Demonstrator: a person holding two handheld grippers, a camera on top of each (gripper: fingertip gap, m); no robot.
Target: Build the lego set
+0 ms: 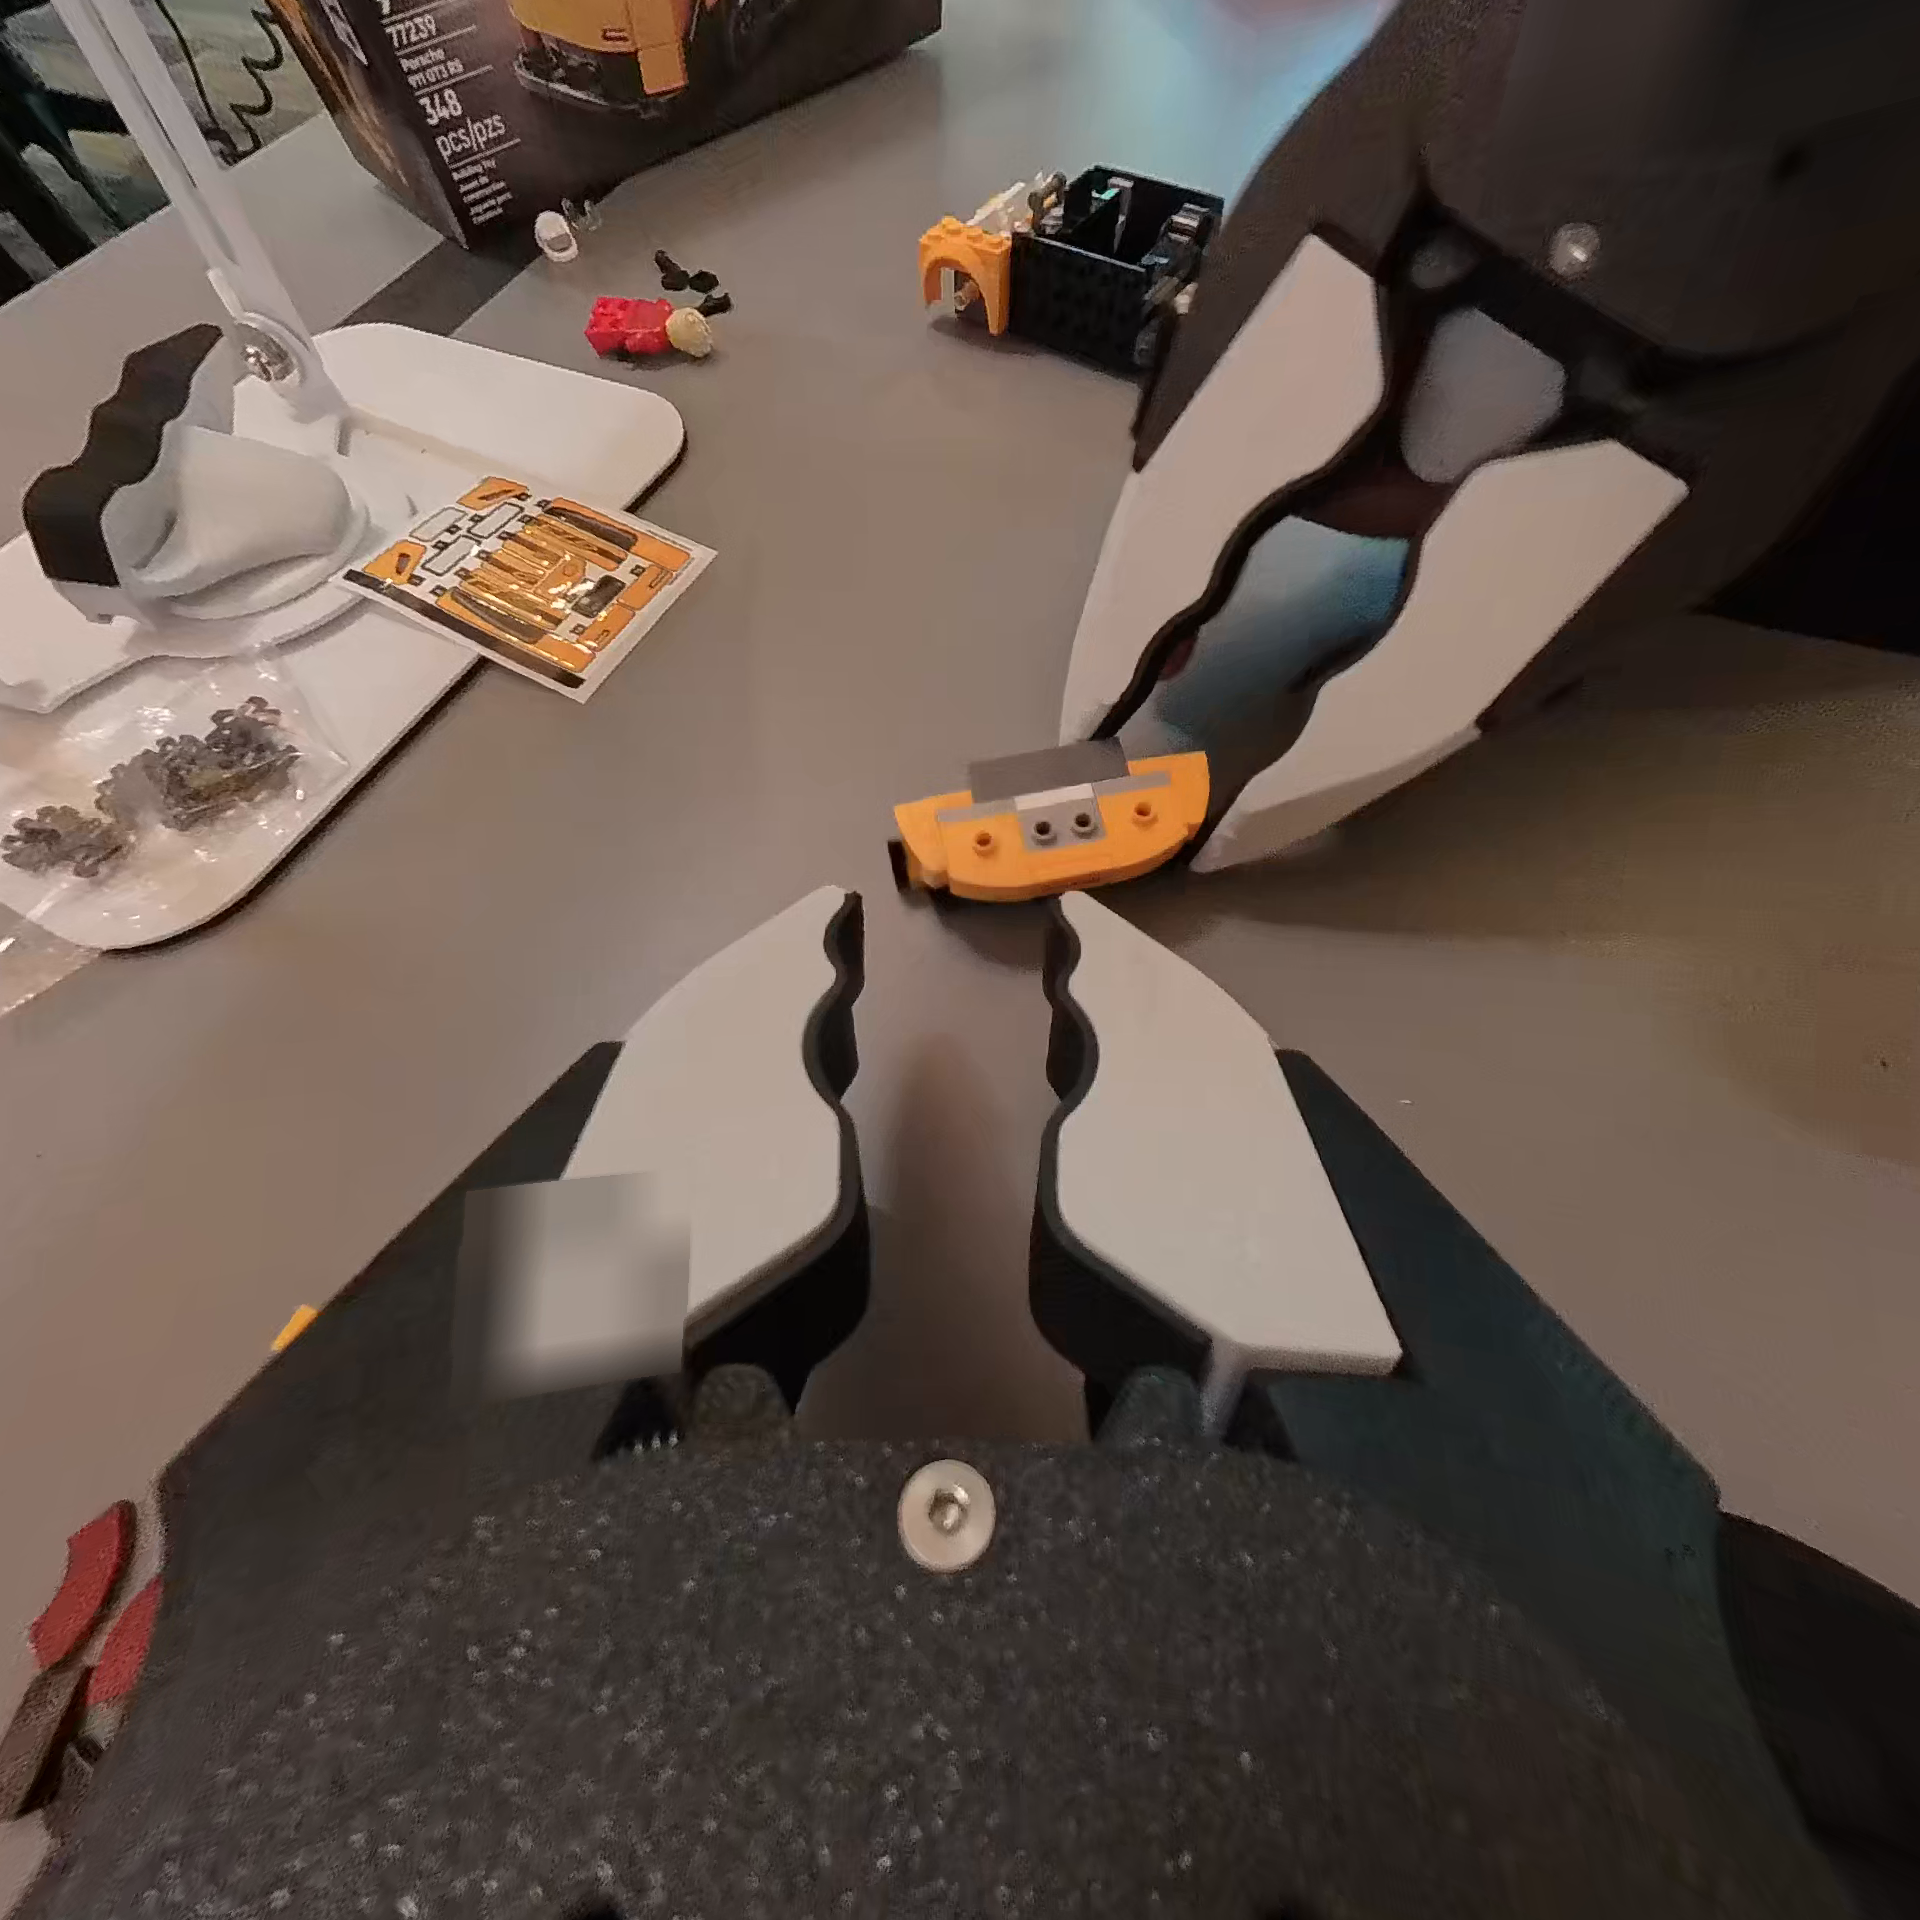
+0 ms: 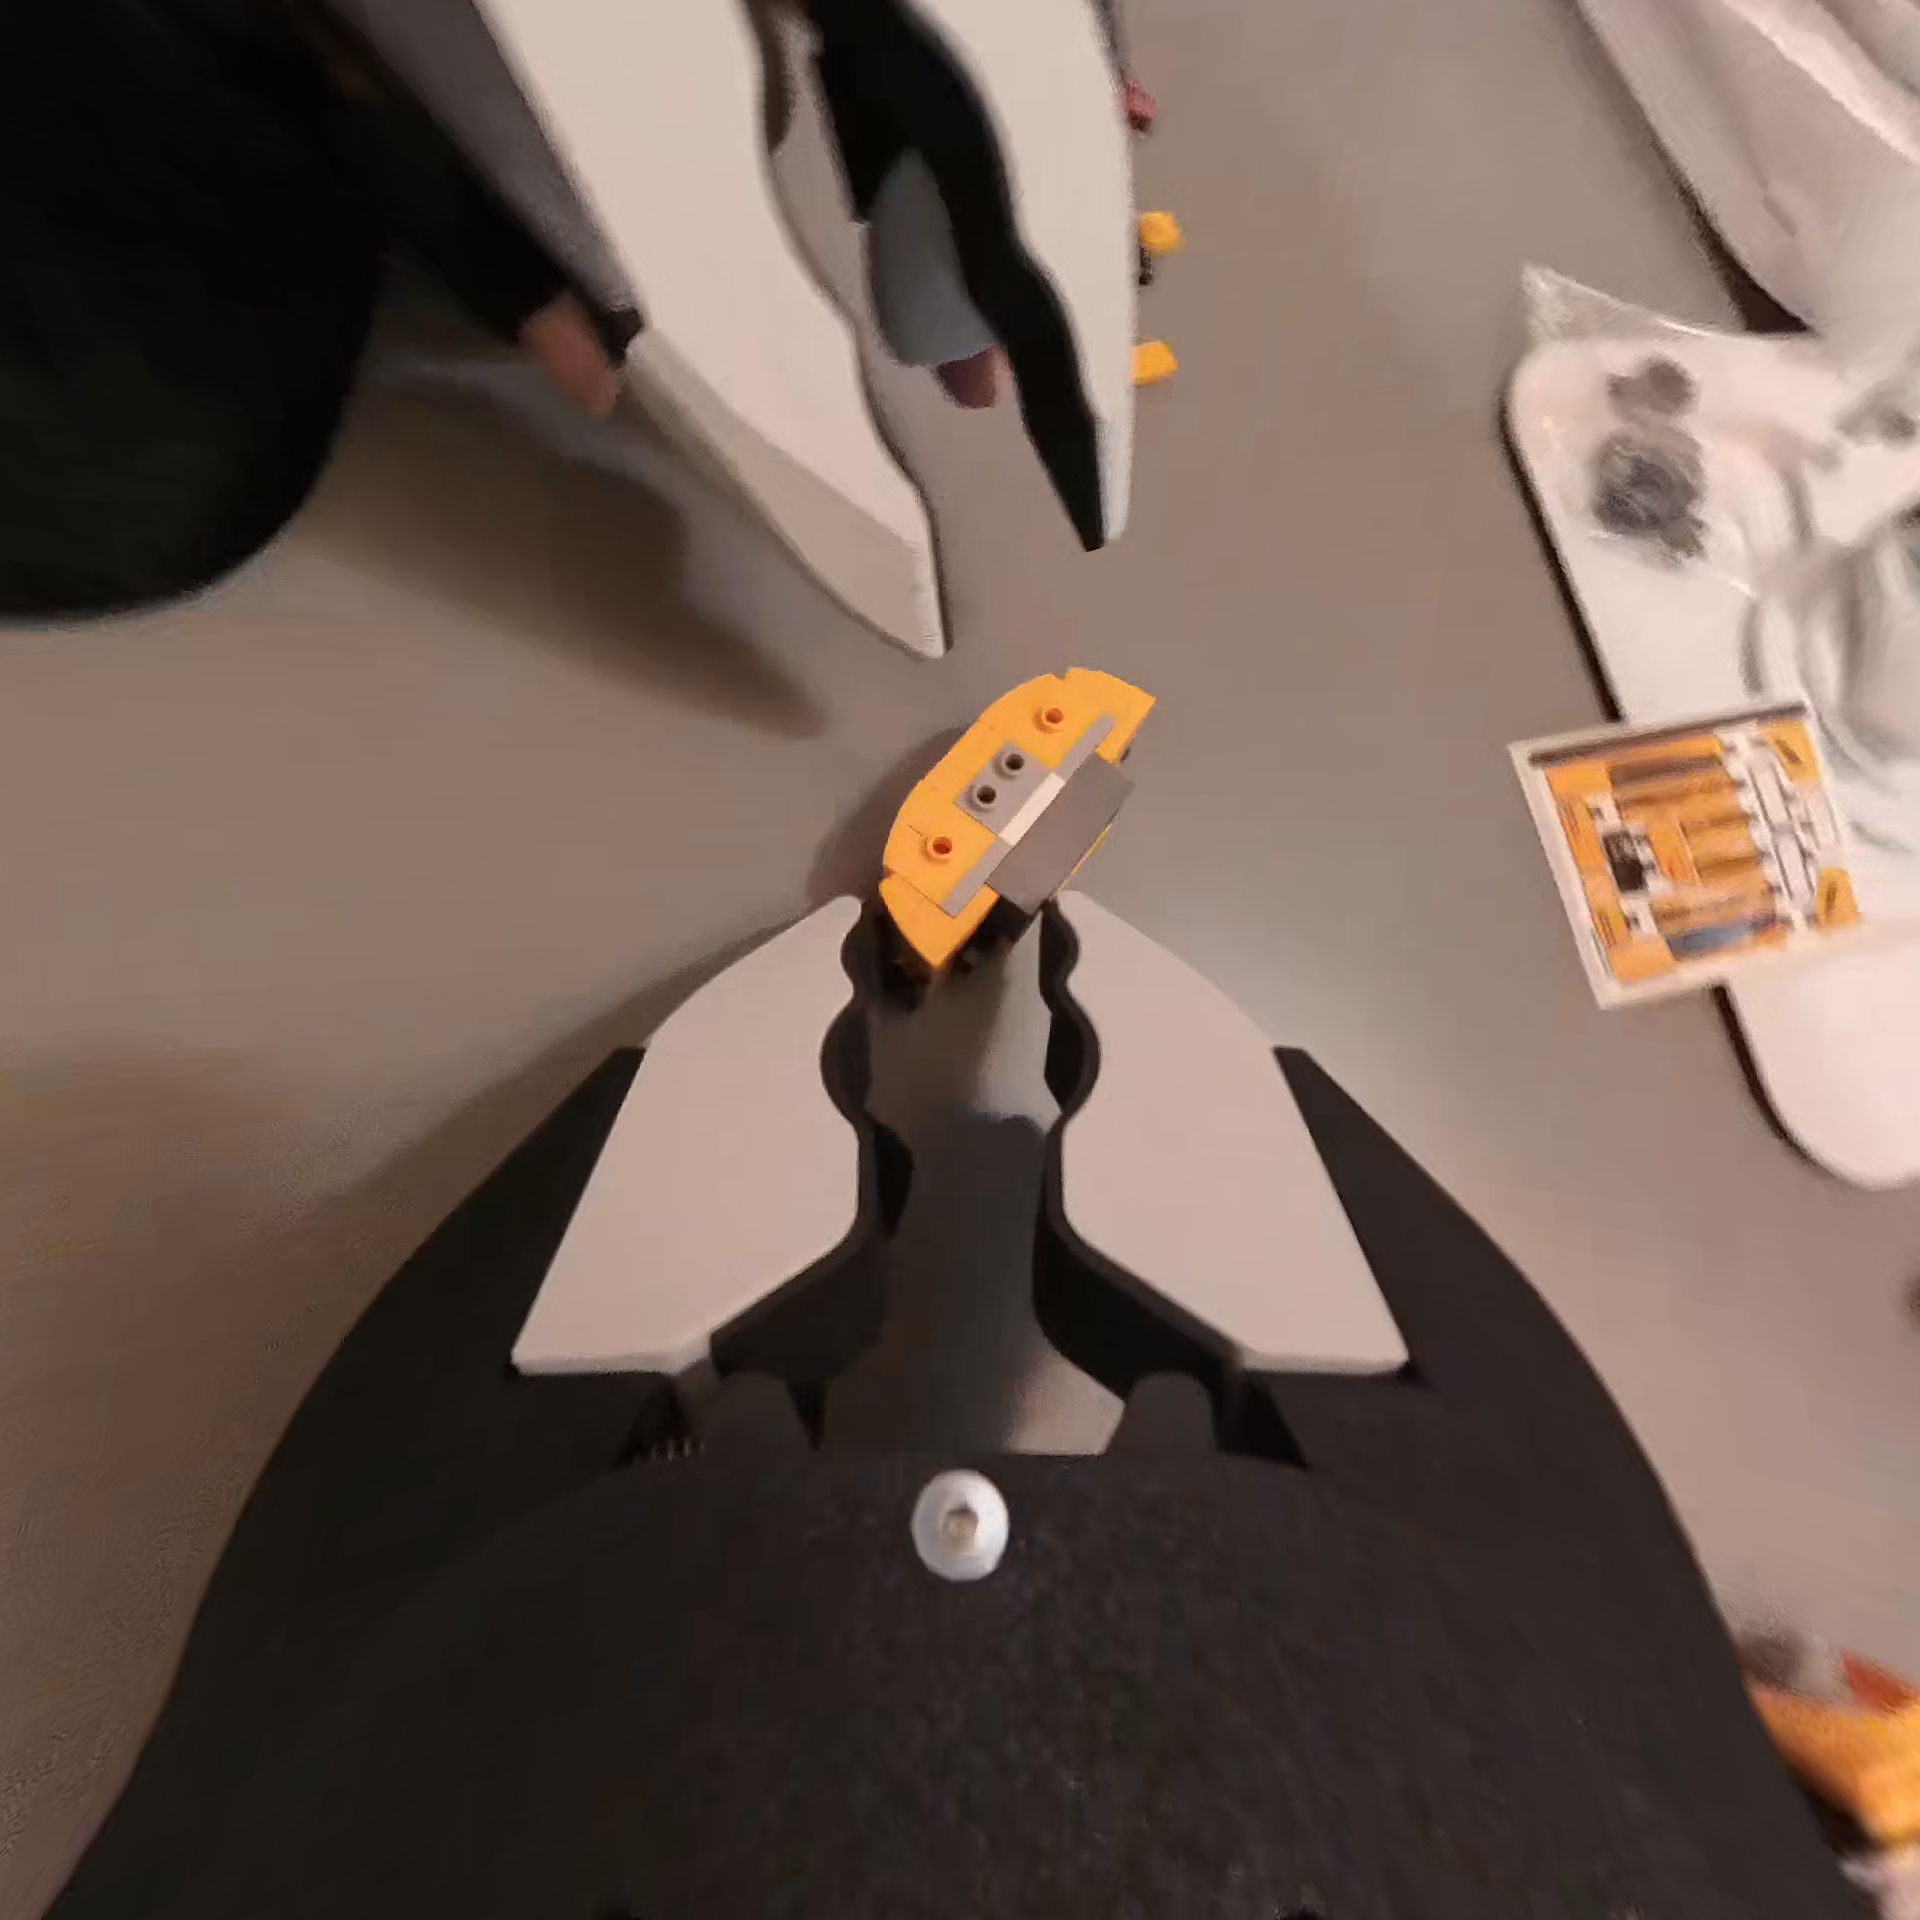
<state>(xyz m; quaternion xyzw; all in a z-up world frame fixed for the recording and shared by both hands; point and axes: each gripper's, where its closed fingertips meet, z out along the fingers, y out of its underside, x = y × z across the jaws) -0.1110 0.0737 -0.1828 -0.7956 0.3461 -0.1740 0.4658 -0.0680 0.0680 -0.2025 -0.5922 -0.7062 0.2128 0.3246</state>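
Note:
An orange curved lego assembly [image 1: 1049,836] with a grey tile and a grey studded piece on top lies on the grey table [image 1: 831,623]. My right gripper [image 2: 951,914] is closed on one end of it [image 2: 997,810], with both fingertips touching it. In the left wrist view the right gripper [image 1: 1153,790] comes in from the upper right. My left gripper [image 1: 956,909] is open and empty, its tips just short of the assembly's other end. It also shows at the top of the right wrist view [image 2: 1013,592].
At the back stand the set's dark box [image 1: 623,83] and a black partial build with an orange arch [image 1: 1081,270]. To the left lie a red minifigure [image 1: 644,327], a sticker sheet [image 1: 530,582], a white board [image 1: 499,416] and a bag of dark parts [image 1: 156,779]. Small orange pieces [image 2: 1153,358] lie behind the left gripper.

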